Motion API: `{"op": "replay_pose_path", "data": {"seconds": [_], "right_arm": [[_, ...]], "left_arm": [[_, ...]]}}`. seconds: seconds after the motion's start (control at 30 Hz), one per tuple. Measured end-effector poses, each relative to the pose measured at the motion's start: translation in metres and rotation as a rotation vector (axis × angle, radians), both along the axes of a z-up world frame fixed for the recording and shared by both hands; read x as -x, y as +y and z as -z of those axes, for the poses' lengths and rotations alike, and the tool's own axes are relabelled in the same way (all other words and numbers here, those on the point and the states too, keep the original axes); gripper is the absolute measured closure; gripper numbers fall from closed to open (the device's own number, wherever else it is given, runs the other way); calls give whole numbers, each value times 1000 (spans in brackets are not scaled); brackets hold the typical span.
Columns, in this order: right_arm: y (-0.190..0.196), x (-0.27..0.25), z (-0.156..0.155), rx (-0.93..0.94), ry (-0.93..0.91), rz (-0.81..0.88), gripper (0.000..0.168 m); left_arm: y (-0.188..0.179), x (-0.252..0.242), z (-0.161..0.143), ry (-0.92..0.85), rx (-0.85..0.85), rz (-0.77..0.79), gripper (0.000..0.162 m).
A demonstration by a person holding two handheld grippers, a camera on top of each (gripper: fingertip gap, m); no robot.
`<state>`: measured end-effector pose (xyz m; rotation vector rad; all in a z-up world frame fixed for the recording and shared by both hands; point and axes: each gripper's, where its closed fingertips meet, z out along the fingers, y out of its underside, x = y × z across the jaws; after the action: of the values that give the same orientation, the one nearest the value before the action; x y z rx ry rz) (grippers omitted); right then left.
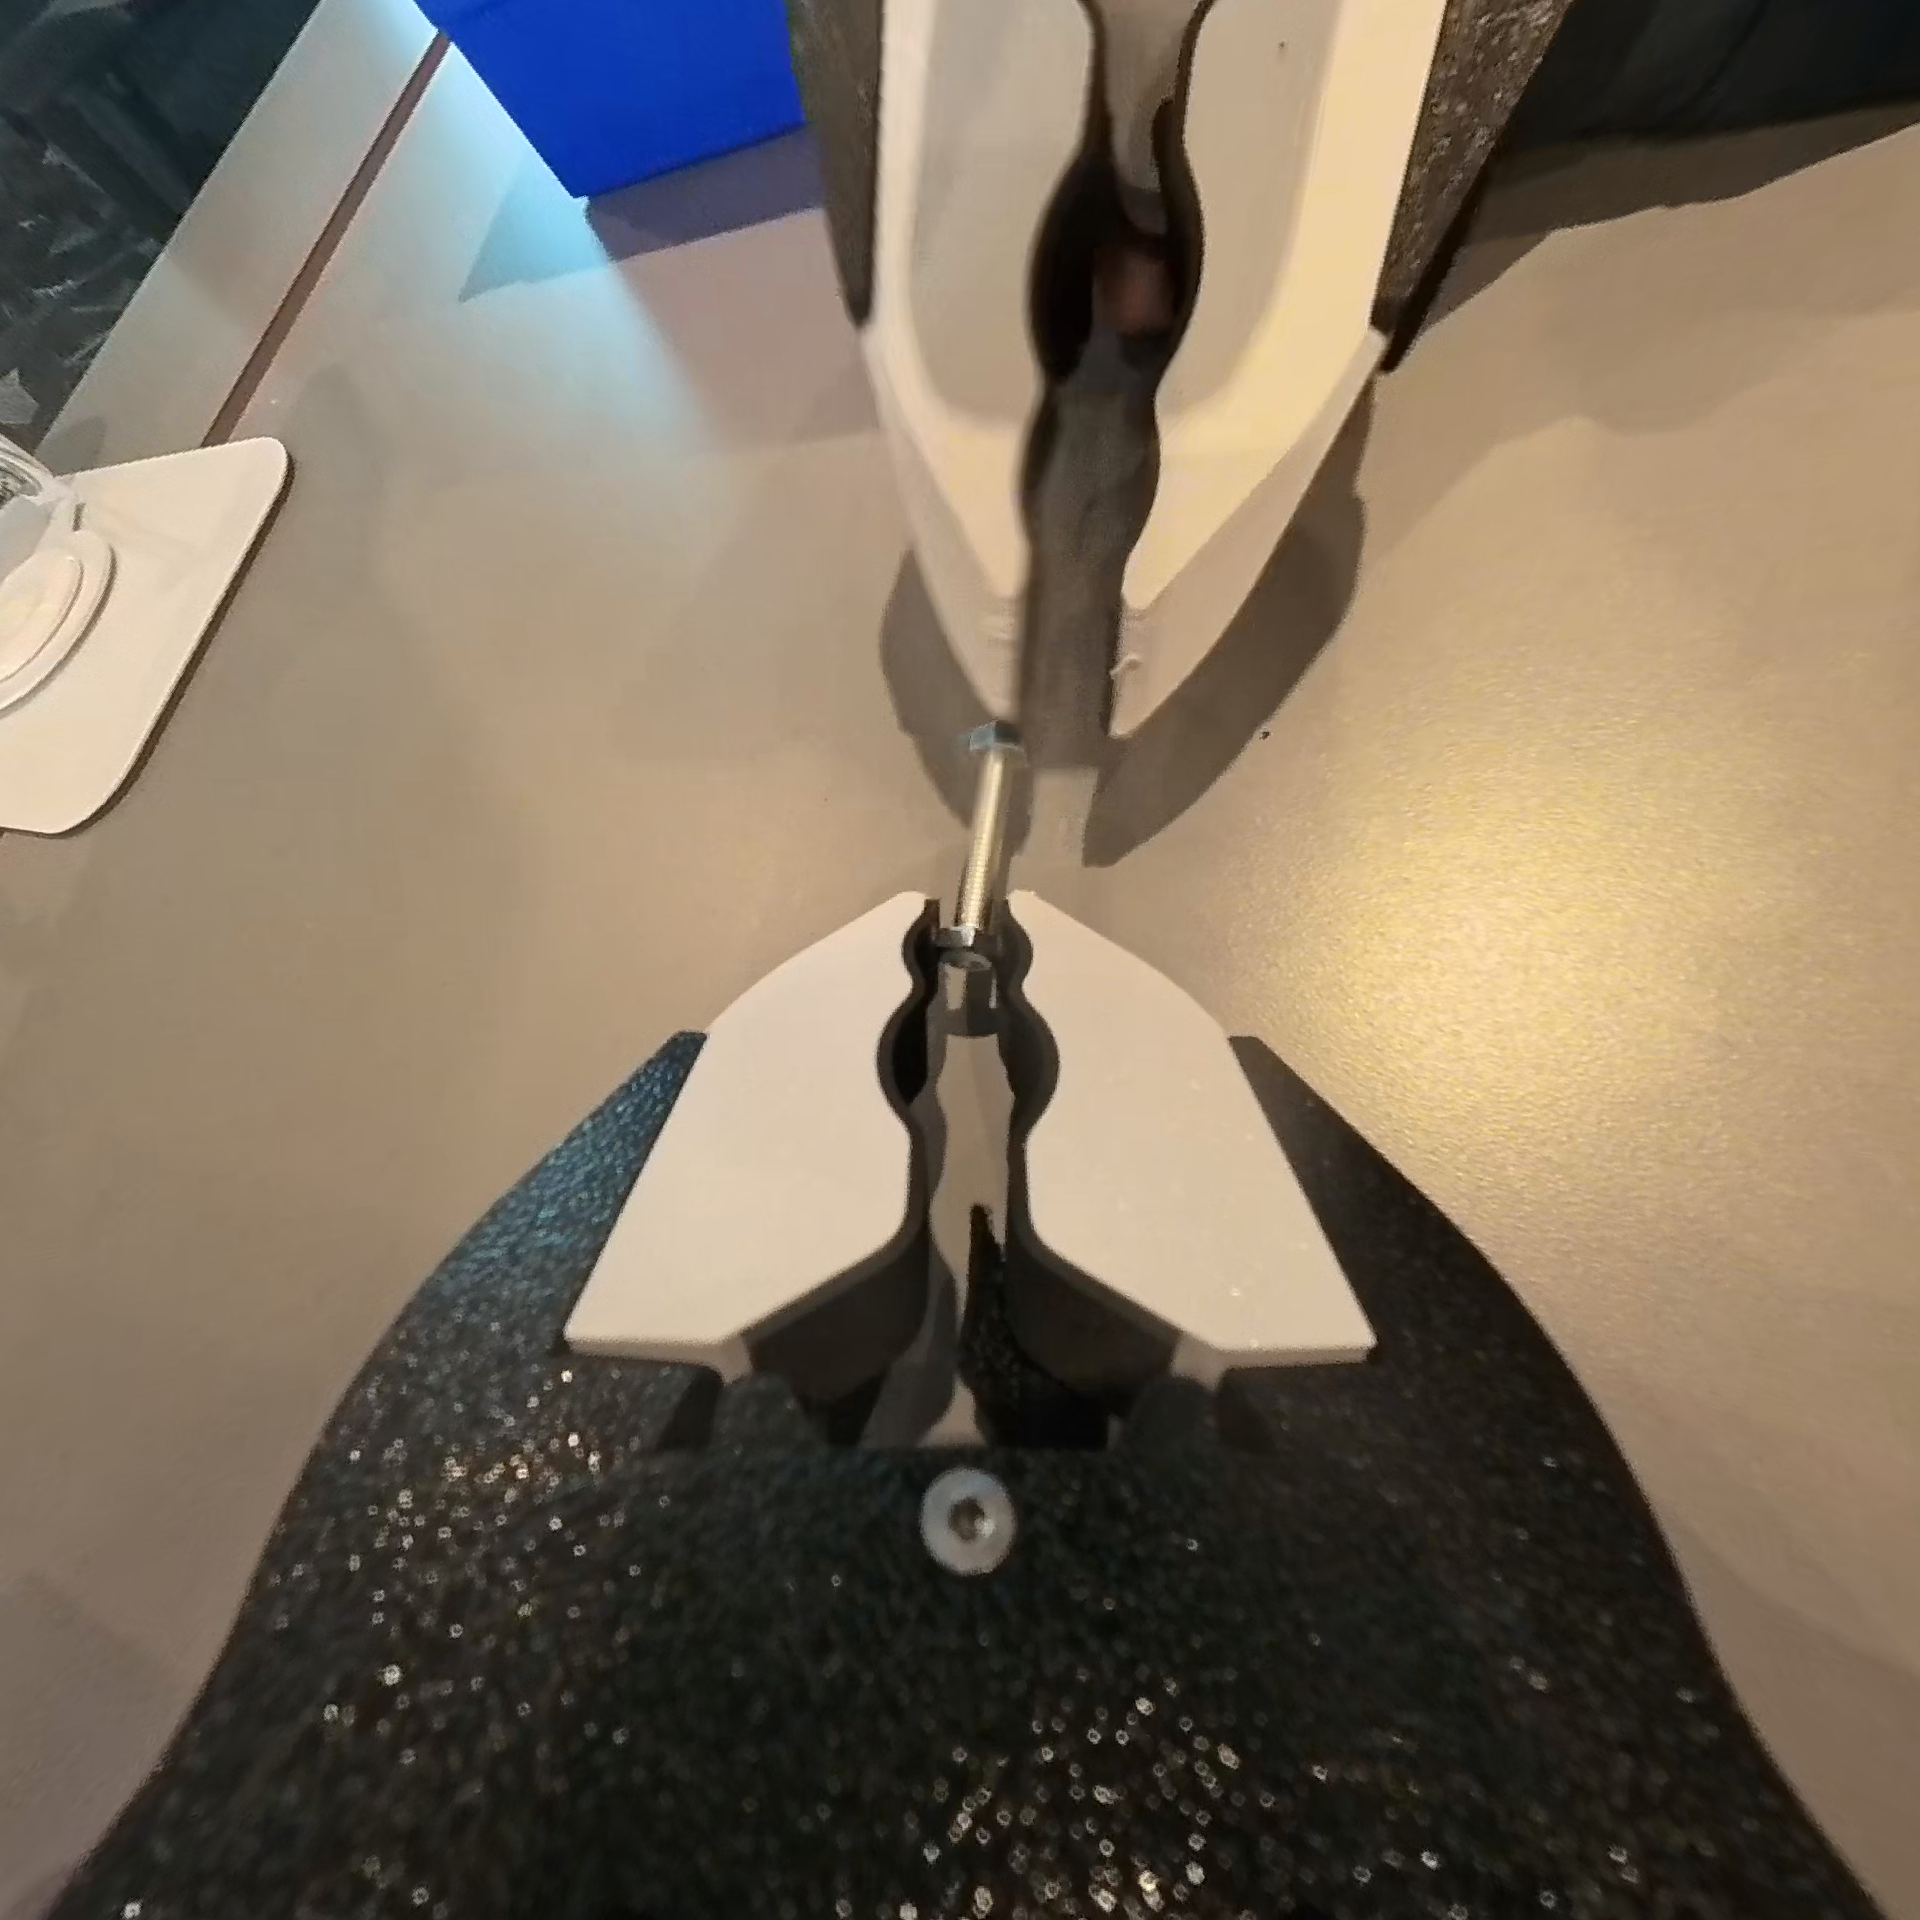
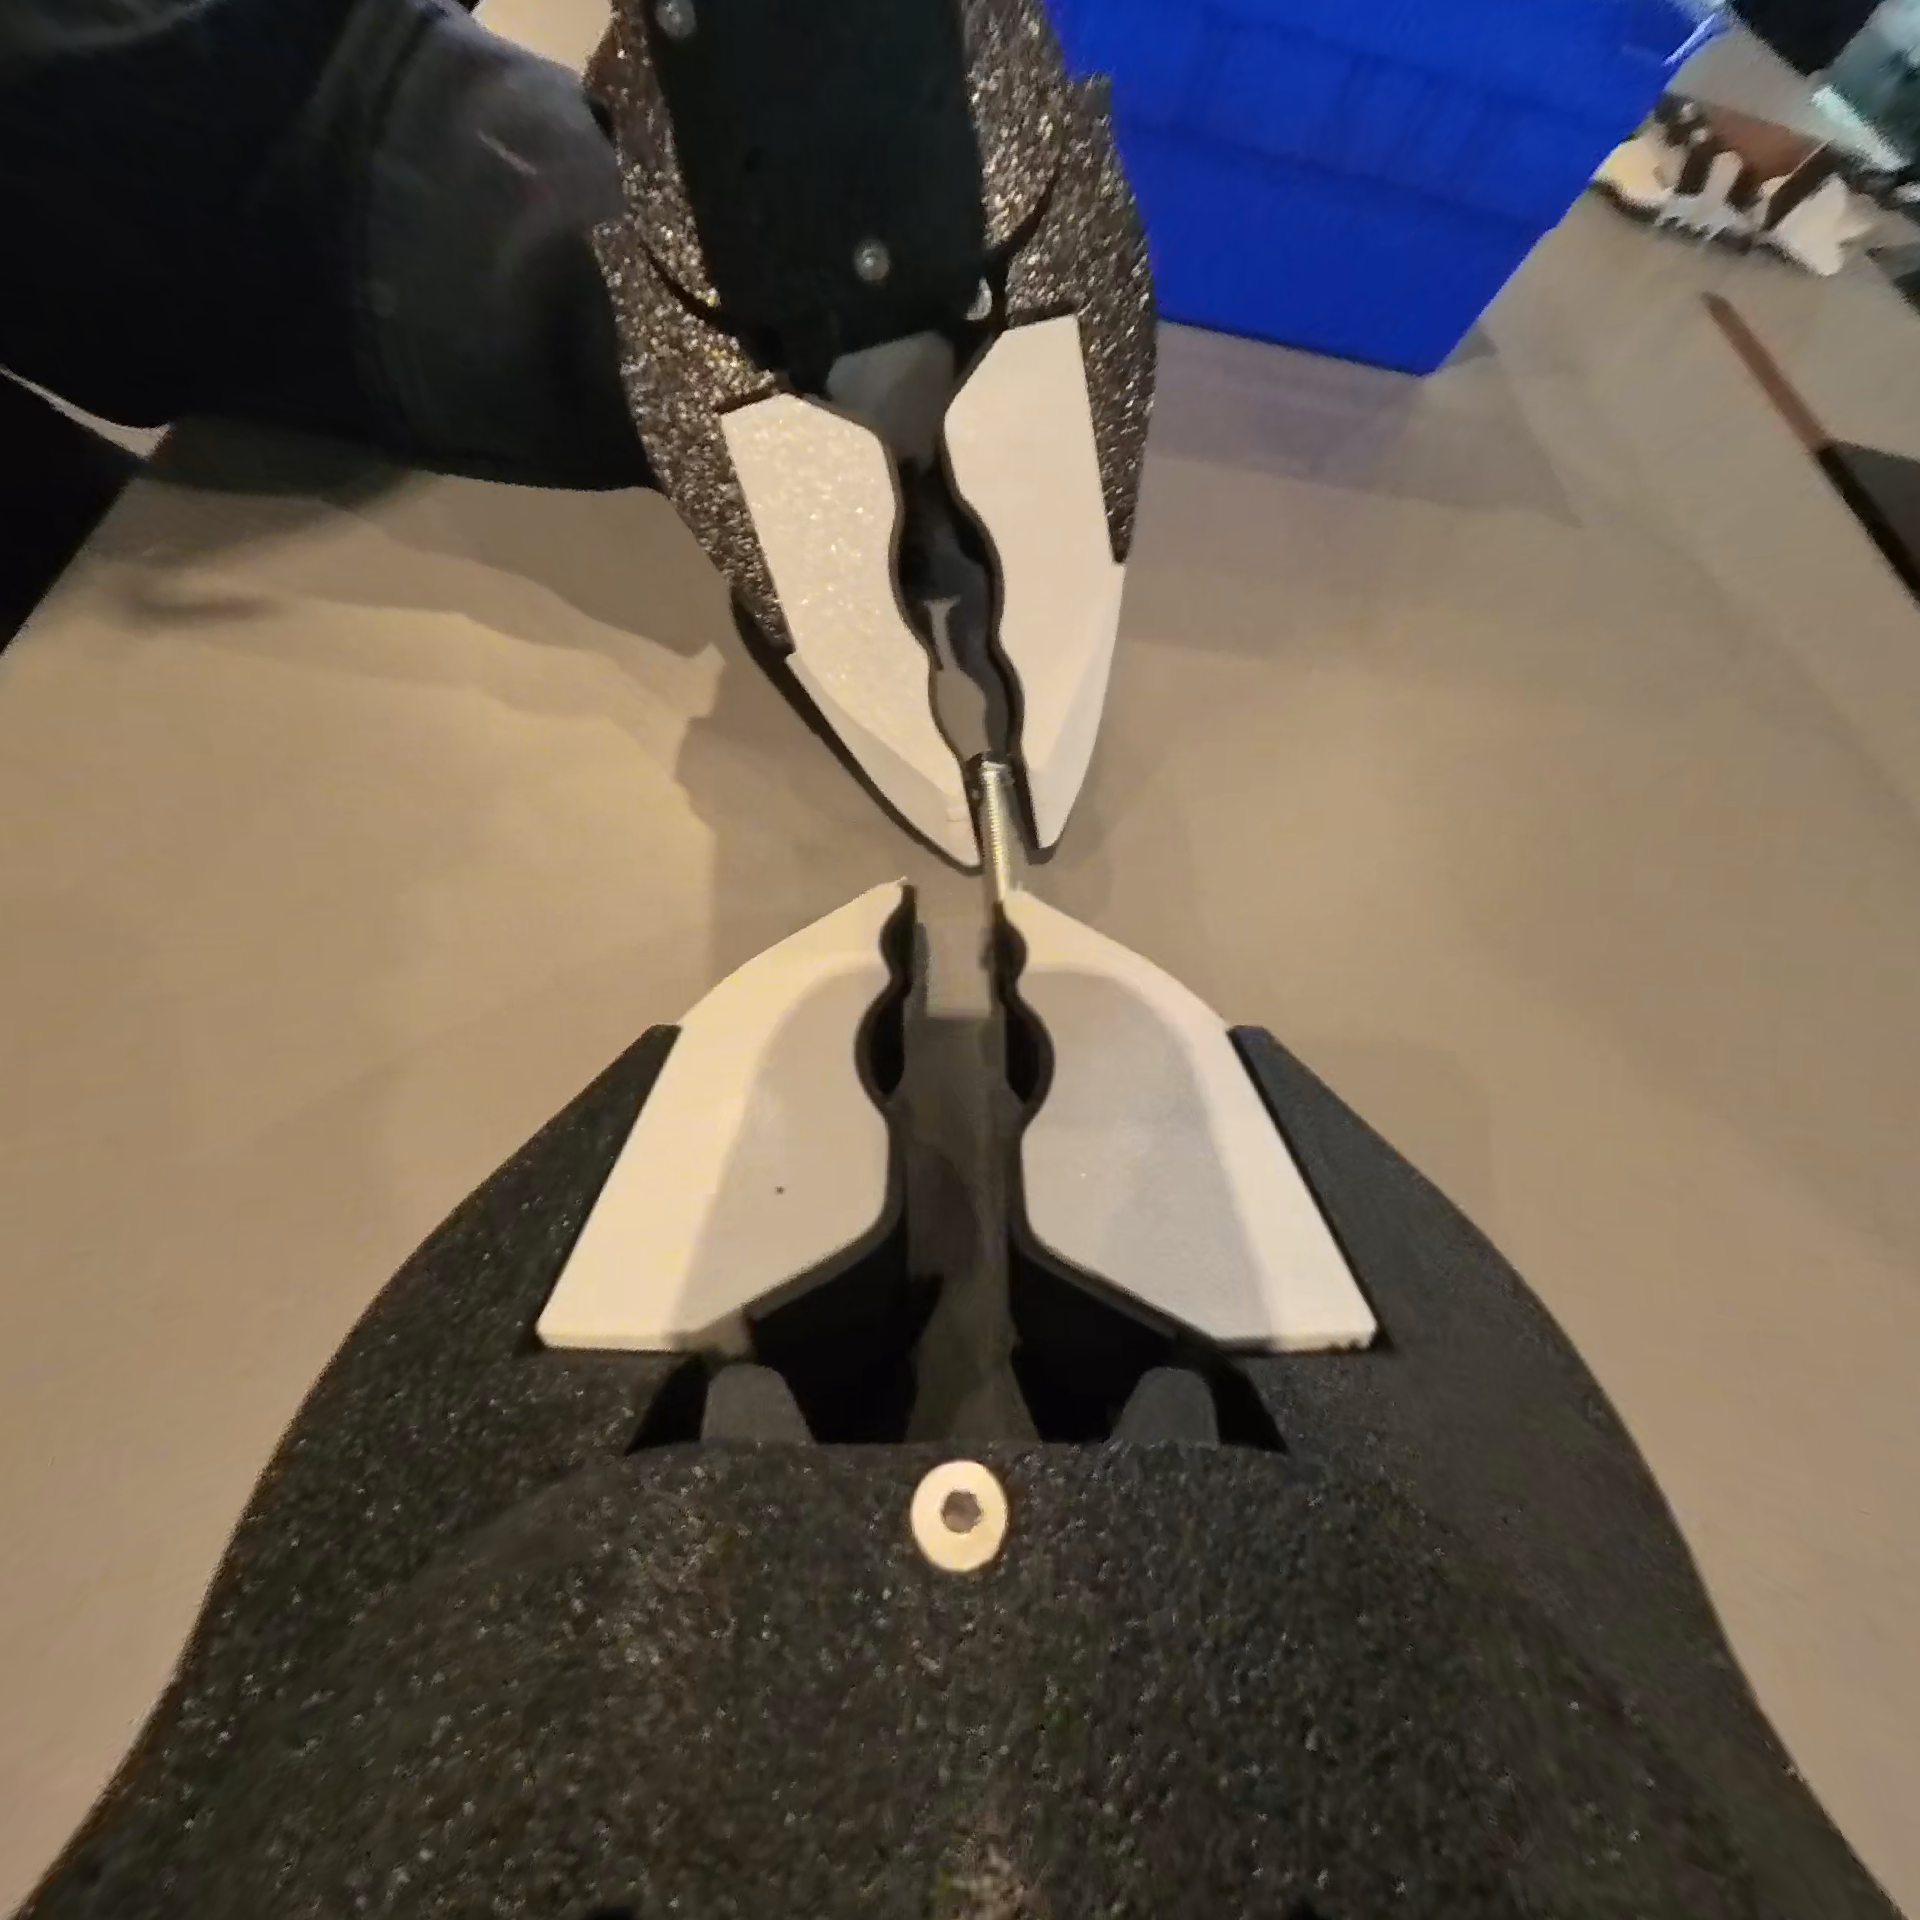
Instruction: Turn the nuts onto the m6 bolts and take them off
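A silver M6 bolt (image 1: 982, 831) hangs in the air between the two grippers, which face each other tip to tip above the beige table (image 1: 416, 935). My left gripper (image 1: 966, 925) is shut on the nut (image 1: 964, 943), which sits on the bolt's threaded end. The bolt's hex head (image 1: 987, 743) lies against the tip of the right gripper (image 1: 1039, 748). In the right wrist view my right gripper (image 2: 956, 904) stands narrowly open, with table showing through the gap. The bolt (image 2: 995, 842) runs from the left gripper (image 2: 997, 831) to my right fingertip (image 2: 1023, 925).
A blue bin (image 2: 1351, 156) stands at the back of the table and also shows in the left wrist view (image 1: 623, 94). A white square mat (image 1: 135, 634) with a clear glass item lies at the left. A black-gloved hand (image 2: 364, 260) holds the left gripper. The table edge (image 1: 312, 239) runs at the far left. Less than 4 cm separates the two grippers' tips.
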<state>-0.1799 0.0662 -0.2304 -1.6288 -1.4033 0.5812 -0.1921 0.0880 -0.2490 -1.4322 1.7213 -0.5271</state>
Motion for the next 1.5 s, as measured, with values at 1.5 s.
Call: {"op": "replay_pose_path", "data": {"seconds": [1.5], "right_arm": [[2, 2, -1, -96, -34, 8, 135]], "left_arm": [[0, 1, 0, 4, 11, 3, 152]]}}
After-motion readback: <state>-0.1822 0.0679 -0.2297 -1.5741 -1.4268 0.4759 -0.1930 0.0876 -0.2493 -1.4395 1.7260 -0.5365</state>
